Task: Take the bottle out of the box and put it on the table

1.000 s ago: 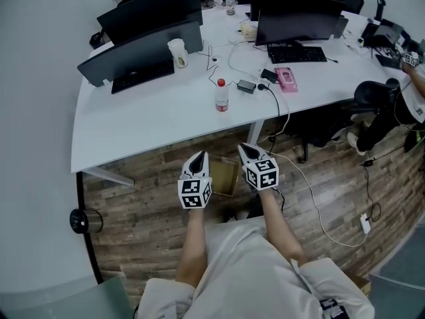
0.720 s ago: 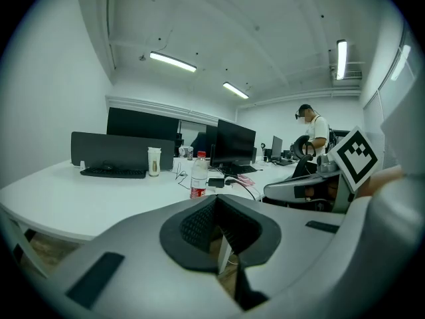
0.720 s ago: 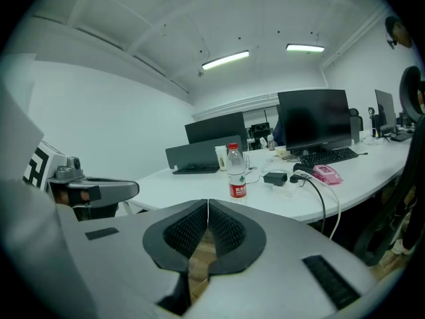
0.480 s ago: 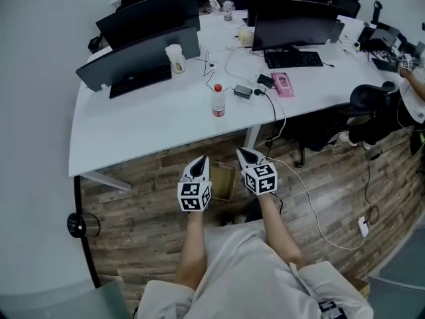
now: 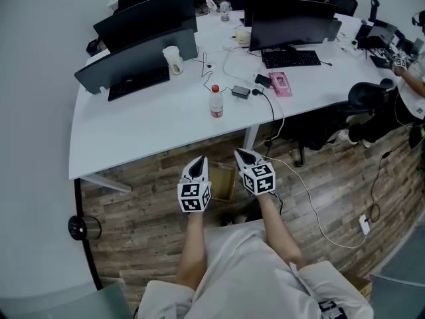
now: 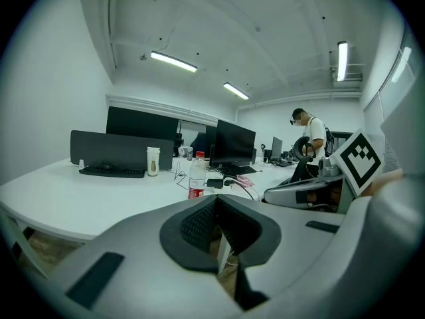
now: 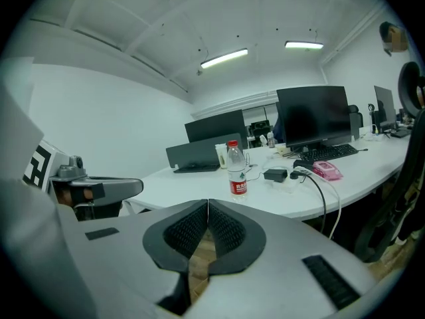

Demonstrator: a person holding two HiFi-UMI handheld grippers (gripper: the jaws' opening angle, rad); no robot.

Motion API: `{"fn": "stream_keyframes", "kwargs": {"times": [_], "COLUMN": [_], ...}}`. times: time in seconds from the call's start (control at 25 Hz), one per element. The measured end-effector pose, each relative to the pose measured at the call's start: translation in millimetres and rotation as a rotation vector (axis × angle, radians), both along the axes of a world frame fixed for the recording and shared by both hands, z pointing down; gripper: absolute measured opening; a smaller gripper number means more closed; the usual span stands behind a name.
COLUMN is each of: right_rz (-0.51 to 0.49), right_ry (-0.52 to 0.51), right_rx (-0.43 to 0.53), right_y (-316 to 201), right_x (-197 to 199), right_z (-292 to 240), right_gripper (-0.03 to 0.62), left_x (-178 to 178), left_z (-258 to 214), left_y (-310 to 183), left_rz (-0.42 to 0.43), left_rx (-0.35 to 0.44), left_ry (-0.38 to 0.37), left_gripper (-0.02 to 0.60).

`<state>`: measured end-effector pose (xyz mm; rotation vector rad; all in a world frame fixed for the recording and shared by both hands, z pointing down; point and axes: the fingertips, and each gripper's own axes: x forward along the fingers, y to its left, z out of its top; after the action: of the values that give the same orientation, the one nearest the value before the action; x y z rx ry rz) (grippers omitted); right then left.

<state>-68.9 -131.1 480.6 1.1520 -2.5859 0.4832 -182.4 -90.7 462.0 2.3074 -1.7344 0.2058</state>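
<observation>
A clear bottle with a red cap and red label stands upright on the white table, well beyond both grippers; it also shows as the bottle and the bottle in the gripper views. An open cardboard box sits on the wooden floor under the table edge, between the two grippers. My left gripper and right gripper hover side by side above the floor, both shut with nothing in them. The shut left jaws and right jaws point toward the table.
On the table are dark monitors, keyboards, a paper cup, a pink item and a power adapter with cables. A white cable trails over the floor. A chair and a person are at right.
The head view has shifted slightly, so the table sits a little lower and further left in the picture. Both grippers keep their place and stay shut.
</observation>
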Motion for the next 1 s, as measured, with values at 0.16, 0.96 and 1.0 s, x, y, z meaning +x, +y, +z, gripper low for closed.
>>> {"fn": "stream_keyframes", "kwargs": {"times": [0.16,0.96,1.0], "right_rz": [0.005,-0.002,-0.002], "right_ry": [-0.011,-0.026,-0.031], "right_rx": [0.000,-0.013,-0.015], "right_y": [-1.6,-1.1,-1.3], "right_x": [-4.6,-5.6,-4.6], "right_z": [-3.0,-8.4,-10.0], "right_gripper": [0.040,0.040,0.040], "left_x": [-13.5,-7.1,-5.4], "left_z": [1.9,-4.3,-5.3], "left_y": [-1.7,-15.1,-14.6], "left_rz": [-0.058,-0.096,-0.091], "left_rx": [-0.003,-0.004,-0.007], "left_ry": [-0.019,0.001,0.001], "left_gripper": [0.014,0.015,0.015]}}
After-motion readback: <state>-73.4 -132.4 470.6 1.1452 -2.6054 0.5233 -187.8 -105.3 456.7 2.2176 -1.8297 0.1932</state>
